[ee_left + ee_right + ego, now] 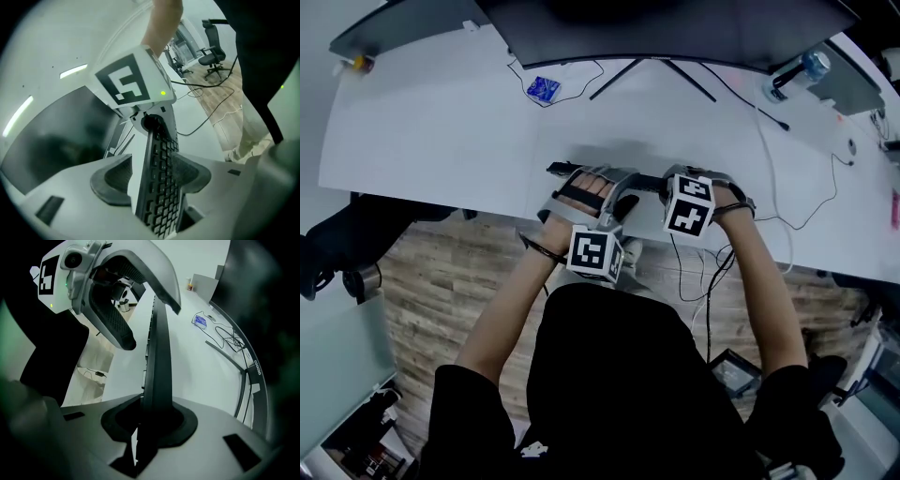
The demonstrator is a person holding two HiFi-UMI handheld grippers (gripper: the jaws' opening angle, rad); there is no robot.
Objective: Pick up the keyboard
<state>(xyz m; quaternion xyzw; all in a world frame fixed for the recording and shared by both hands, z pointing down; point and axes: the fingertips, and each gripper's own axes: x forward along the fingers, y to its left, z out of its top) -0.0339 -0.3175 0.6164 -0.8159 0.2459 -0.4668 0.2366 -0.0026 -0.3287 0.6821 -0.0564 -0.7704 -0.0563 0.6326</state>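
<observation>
Pinching tight, the right gripper point(152, 420) holds the keyboard point(157, 357) by its thin edge. The left gripper point(152, 176) straddles the other end, jaws apart with a gap at one pad. Two grippers share one keyboard, likely for a level lift. It lies on the counter point(441, 131), in front of the single monitor point(675, 28).

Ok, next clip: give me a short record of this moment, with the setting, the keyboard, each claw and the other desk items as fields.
setting: white desk, dark monitor at its back
keyboard: black, at the desk's near edge, between both claws
left claw: open, straddling the keyboard; one pad on the keys, a gap at the other
right claw: shut on the keyboard
other: blue packet, bottle
</observation>
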